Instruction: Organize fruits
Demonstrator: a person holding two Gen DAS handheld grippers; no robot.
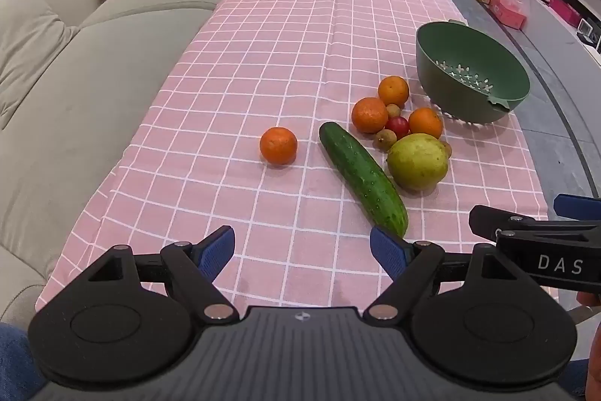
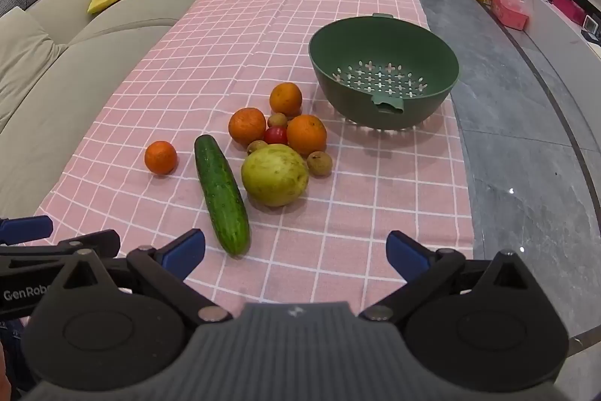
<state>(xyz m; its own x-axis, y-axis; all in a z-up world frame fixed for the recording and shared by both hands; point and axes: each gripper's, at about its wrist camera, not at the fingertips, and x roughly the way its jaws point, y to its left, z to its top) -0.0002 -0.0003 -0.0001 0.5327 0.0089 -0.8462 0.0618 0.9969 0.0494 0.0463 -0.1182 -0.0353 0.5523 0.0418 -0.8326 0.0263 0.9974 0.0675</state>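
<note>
Both grippers held wide apart over the near edge of the pink checked cloth, gripping nothing.

The left gripper [image 1: 302, 252] and right gripper [image 2: 296, 256] hover side by side, blue pads spread, nothing between them. Just beyond lies a cucumber [image 2: 221, 192], its near end closest to the jaws. Right of it sits a yellow-green guava [image 2: 275, 174], touching a cluster of three oranges [image 2: 306, 134], a small red fruit [image 2: 275, 135] and brownish longans [image 2: 319, 163] (three show). A lone orange [image 2: 160, 157] lies apart, left of the cucumber. Farther right stands an empty green colander [image 2: 383, 44].
</note>
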